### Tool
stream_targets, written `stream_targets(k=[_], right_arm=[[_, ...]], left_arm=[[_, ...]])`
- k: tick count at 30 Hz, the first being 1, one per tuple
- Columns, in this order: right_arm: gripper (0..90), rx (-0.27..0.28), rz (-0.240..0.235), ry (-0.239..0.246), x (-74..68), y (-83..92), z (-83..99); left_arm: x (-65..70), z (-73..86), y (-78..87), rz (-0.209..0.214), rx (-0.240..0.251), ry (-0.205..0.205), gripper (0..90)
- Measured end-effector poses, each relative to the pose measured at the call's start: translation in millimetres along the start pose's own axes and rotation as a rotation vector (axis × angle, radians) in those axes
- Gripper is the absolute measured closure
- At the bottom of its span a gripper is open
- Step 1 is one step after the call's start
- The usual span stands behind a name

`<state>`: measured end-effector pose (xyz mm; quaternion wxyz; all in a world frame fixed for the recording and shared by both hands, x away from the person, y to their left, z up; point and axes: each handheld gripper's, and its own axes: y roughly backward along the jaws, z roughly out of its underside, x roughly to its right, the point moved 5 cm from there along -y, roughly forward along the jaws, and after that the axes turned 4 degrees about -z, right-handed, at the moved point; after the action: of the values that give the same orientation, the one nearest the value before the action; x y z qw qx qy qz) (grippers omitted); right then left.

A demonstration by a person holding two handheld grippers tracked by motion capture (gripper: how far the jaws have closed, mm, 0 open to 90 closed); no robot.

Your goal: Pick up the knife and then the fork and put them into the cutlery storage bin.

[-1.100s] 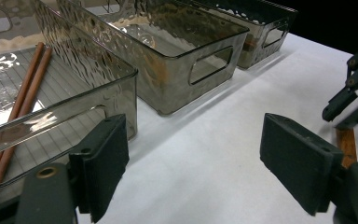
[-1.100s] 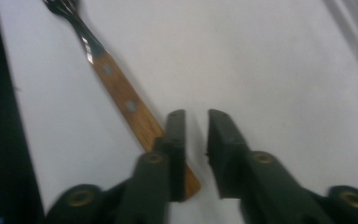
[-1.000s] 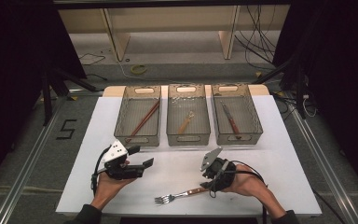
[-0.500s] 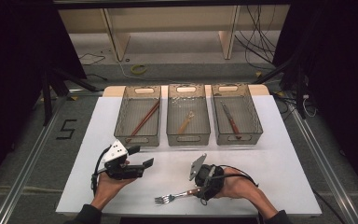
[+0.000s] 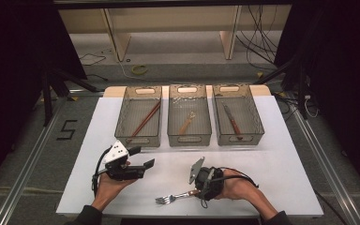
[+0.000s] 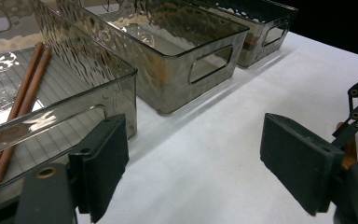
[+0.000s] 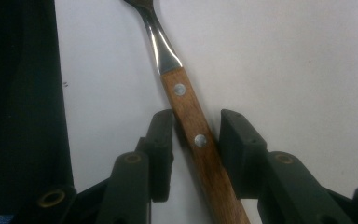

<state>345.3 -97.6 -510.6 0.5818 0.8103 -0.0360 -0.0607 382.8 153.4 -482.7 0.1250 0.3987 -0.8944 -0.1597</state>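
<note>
Right gripper (image 7: 196, 140) jaws astride fork (image 7: 186, 105) handle, nearly touching.

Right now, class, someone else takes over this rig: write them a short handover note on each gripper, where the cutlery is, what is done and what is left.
Left gripper: open, holding nothing, hovering near the left bin.
Right gripper: down at the table, fingers either side of the fork handle and just closing; firm grip not yet clear.
Things: fork lies on the white table near the front edge. Left bin holds chopsticks, middle bin a wooden-handled utensil, right bin a knife.
Done: those three are binned.
Left: probably grip, lift and bin the fork.
</note>
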Motion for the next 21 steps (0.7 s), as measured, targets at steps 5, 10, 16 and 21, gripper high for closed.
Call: stream_targets(k=[5, 10, 16, 21], right_arm=[[71.1, 0.001, 0.0, 0.013, -0.2, 0.0, 0.4], [76.1, 0.001, -0.001, 0.024, -0.8, 0.2, 0.6], [76.8, 0.005, -0.009, 0.021, -0.9, 0.4, 1.1], [77.0, 0.026, -0.017, 0.006, 0.6, 0.9, 2.5]], left_arm=[[0.0, 0.0, 0.0, 0.0, -0.001, 0.0, 22.8], [0.0, 0.0, 0.0, 0.0, -0.001, -0.001, 22.8], [-0.2, 0.2, -0.2, -0.001, -0.002, 0.0, 22.7], [-0.3, 0.0, 0.1, -0.001, 0.001, 0.001, 22.7]])
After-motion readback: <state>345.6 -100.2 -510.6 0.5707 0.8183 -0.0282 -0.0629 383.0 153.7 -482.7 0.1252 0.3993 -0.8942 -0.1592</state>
